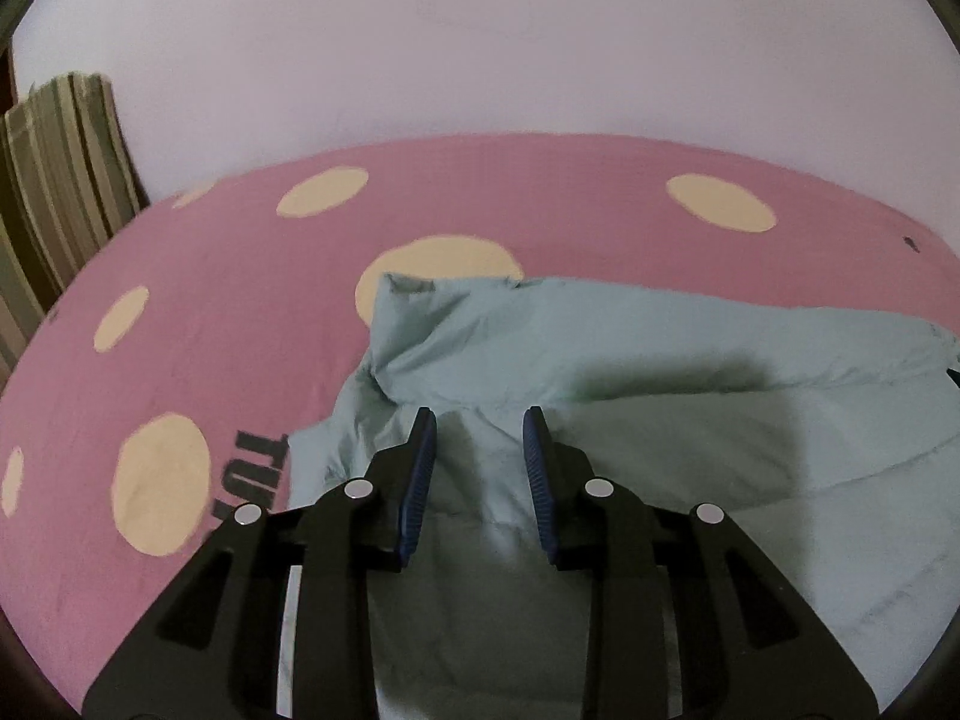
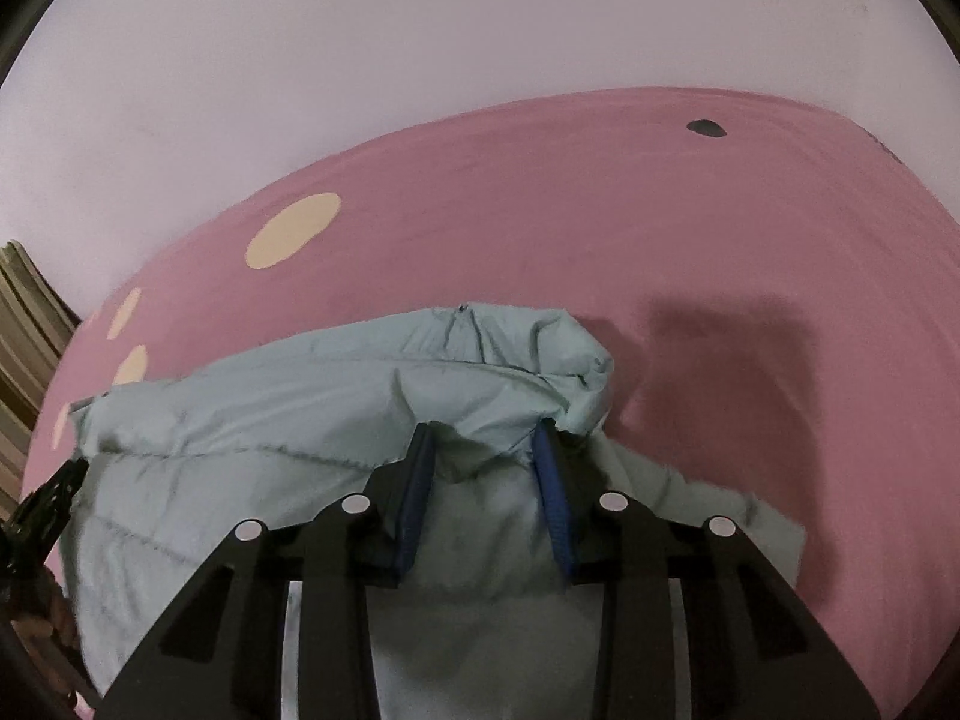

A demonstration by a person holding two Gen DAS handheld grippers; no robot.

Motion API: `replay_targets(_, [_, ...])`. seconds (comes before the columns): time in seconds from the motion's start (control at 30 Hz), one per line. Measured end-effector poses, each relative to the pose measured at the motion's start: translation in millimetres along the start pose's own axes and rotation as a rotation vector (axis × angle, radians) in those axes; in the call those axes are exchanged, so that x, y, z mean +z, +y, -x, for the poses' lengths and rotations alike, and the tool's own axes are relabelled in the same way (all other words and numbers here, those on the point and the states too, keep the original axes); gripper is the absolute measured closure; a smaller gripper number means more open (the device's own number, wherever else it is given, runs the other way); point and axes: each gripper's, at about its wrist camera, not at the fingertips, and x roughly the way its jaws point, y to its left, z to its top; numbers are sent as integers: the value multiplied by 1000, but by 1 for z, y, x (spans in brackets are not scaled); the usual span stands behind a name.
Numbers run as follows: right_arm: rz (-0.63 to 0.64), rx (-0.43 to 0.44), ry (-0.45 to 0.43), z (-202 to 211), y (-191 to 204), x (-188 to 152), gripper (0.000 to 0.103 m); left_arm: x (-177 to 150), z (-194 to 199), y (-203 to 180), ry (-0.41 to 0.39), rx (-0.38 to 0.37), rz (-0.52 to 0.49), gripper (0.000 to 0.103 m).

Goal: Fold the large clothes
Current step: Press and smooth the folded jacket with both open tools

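A pale green quilted garment [image 1: 690, 348] lies bunched on a pink bed sheet [image 1: 240, 276] with cream dots. My left gripper [image 1: 480, 420] hovers over its left part. Its blue pads [image 1: 420, 480] stand apart, with loose fabric below the gap and none pinched. In the right wrist view the same garment [image 2: 270, 420] is folded over into a puffy ridge. My right gripper [image 2: 483, 432] sits at that ridge. Its jaws are apart, a bulge of fabric rises between them, and a fold edge drapes over the right fingertip [image 2: 549, 450]. The garment's near part is hidden under both grippers.
The pink sheet [image 2: 660, 210] stretches bare to the right of the garment and carries a small dark spot [image 2: 706, 129]. A pale wall [image 1: 480, 30] rises behind the bed. Striped material [image 1: 54, 180] stands at the left edge. Black lettering [image 1: 258, 468] marks the sheet.
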Motion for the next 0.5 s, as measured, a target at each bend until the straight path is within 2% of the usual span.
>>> replay_targets(0.17, [36,-55,3,-22,4,-8,67,-6,-20,1,9,37,18,72])
replay_targets(0.33, [86,-117,-37,-27,12,-13,65,-12,-29,-12,14,84,-35,72])
replay_targets(0.43, [82,-131,-40,-17,13,-7,65,-5,-18,-9,22,88,-29,72])
replay_targets(0.5, [81,-152,-72,3,21,-6,65,-2,-3,-8,12,82,-15,72])
